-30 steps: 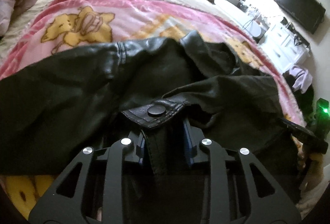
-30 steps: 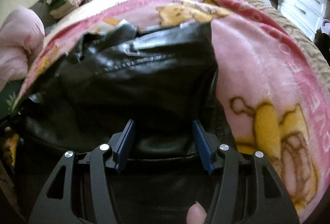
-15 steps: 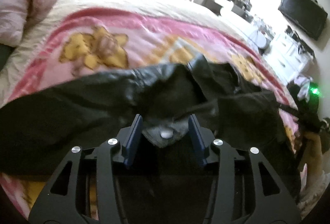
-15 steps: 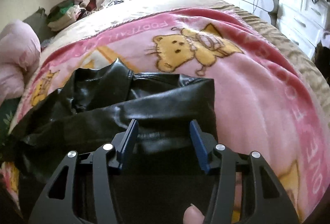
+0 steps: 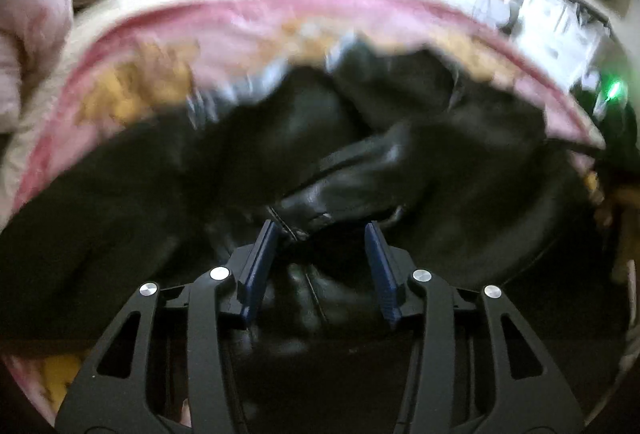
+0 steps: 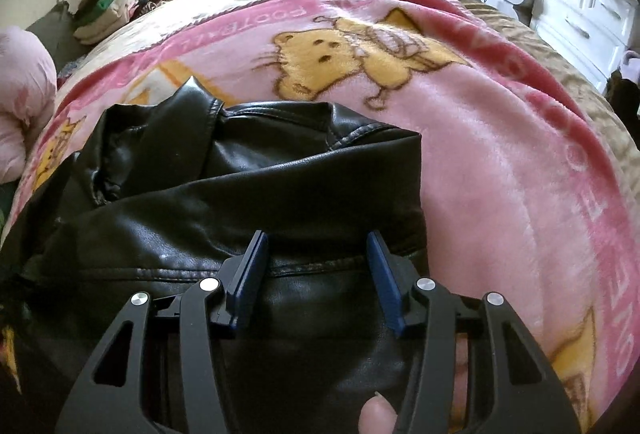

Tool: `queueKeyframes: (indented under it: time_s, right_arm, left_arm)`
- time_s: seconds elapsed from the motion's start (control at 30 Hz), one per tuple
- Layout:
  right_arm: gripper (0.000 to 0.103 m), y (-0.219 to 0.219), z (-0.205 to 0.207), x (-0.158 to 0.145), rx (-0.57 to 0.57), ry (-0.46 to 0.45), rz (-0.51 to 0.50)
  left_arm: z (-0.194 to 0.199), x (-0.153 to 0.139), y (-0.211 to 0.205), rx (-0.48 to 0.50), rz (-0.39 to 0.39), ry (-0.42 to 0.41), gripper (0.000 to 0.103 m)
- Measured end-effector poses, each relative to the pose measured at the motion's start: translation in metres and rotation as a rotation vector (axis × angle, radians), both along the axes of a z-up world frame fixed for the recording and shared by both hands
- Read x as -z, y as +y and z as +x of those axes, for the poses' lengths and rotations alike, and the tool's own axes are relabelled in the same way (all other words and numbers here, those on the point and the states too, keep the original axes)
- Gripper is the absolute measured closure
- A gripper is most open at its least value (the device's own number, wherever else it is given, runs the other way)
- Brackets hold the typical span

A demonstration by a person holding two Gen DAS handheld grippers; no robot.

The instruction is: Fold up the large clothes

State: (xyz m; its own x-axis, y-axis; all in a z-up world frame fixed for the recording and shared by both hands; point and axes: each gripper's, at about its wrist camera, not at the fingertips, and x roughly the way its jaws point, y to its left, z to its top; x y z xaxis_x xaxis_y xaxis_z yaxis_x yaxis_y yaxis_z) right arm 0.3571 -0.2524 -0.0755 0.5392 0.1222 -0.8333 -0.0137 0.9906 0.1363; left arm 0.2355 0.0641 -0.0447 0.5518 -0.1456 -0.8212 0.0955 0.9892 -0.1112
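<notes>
- Left gripper (image 5: pixel 320 230): your jaws stand partly apart, gripping nothing. A strap-like flap of the black jacket (image 5: pixel 340 186) lies just ahead at 12 o'clock, touching or nearly touching the left pad; blur prevents a firmer call.
- Jacket in the left view: a dark heap running 9 to 3 o'clock across the pink blanket (image 5: pixel 132 46), bulk at 9 to 10 o'clock.
- Right gripper (image 6: pixel 318 234): jaws partly apart, straddling a stitched seam (image 6: pixel 312 268) without pinching it. Your fingertip (image 6: pixel 374 414) shows at 6 o'clock.
- Jacket (image 6: pixel 240 202) in the right view: folded edge runs 12 to 6 o'clock at your 1 o'clock side; collar at 11 o'clock; bare blanket (image 6: pixel 500 154) from 1 to 4 o'clock.
- Judgement: long axis lies left to right across both tools; each hand sits over its own end, the right squarer for a fresh grip.
</notes>
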Motion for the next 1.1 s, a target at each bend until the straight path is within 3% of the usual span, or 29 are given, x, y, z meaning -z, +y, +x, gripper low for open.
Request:
queueKeyframes:
  time_s: [0.13,0.27,0.43,0.53,0.63,0.7,0.8,0.93,1.1]
  right_arm:
    - [0.051,0.006,-0.012,-0.018,-0.006,-0.039,-0.026]
    - [0.047,0.018,-0.034,-0.045,-0.068,-0.116,0.019]
    - [0.047,0.036,-0.057,-0.062,-0.143,-0.133,0.095]
    - [0.044,0.056,-0.069,-0.06,-0.199,-0.121,0.03]
    - [0.039,0.07,-0.079,-0.05,-0.227,-0.096,0.015]
    - [0.039,0.076,-0.082,-0.037,-0.237,-0.047,0.041]
    - [0.039,0.085,-0.079,-0.008,-0.213,0.056,-0.02]
    - [0.039,0.09,-0.08,-0.004,-0.204,0.034,-0.051]
    - [0.034,0.08,-0.089,-0.018,-0.193,-0.006,0.045]
  left_arm:
    - [-0.003,-0.002,0.003,0.008,0.004,-0.021,0.066]
    - [-0.009,-0.017,0.011,-0.007,-0.049,-0.038,0.061]
    - [-0.028,-0.038,-0.002,0.024,-0.086,-0.069,0.054]
    - [-0.032,-0.031,-0.01,0.043,-0.086,-0.034,0.045]
    - [-0.034,-0.014,-0.012,0.029,-0.026,0.012,0.04]
    - [-0.033,-0.003,-0.006,0.014,-0.044,0.042,0.04]
    - [-0.031,0.004,0.001,0.006,-0.094,0.048,0.04]
    - [-0.034,0.004,0.002,0.001,-0.094,0.033,0.04]
    - [-0.046,-0.012,0.003,-0.012,-0.099,-0.003,0.032]
